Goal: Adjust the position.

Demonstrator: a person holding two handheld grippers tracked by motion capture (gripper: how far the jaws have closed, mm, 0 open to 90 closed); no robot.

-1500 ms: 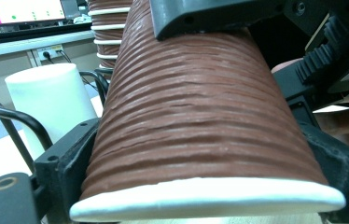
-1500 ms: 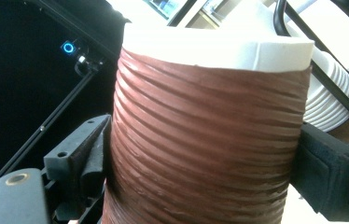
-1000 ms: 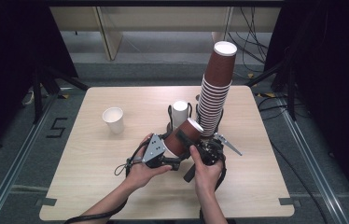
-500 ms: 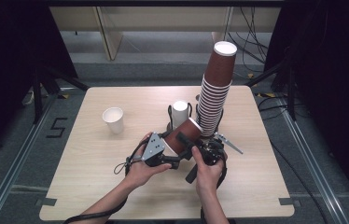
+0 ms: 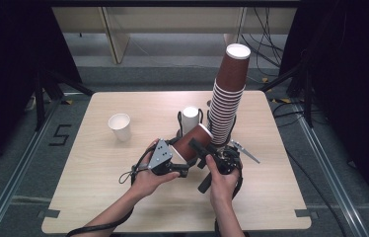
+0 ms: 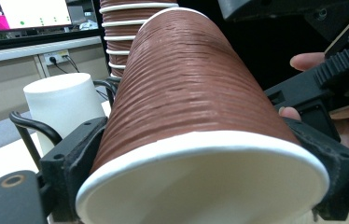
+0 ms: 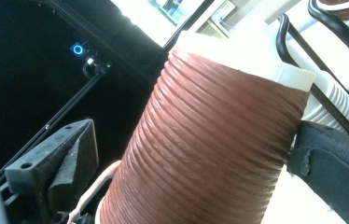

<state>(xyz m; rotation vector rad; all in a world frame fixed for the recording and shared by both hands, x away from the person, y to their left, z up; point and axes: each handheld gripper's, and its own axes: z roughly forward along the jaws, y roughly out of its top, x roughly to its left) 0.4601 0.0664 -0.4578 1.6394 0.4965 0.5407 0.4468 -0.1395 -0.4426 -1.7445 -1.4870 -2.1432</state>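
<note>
A brown ribbed paper cup [image 5: 192, 142] lies tilted between both grippers above the table's middle. My left gripper [image 5: 180, 157] is shut on it near the white rim; its pads [image 6: 81, 154] press both sides of the cup [image 6: 196, 84], and its jaws have just been closing slightly. My right gripper [image 5: 203, 149] straddles the same cup [image 7: 210, 140] nearer its base. Its jaws have just been opening: the left pad [image 7: 74, 163] stands apart from the cup and the right pad [image 7: 331, 163] sits next to it.
A tall stack of brown cups [image 5: 227, 98] stands right behind the grippers. A white cup in a black wire holder [image 5: 190, 116] sits beside the stack, and another white cup [image 5: 120, 126] stands at the left of the wooden table [image 5: 98, 197].
</note>
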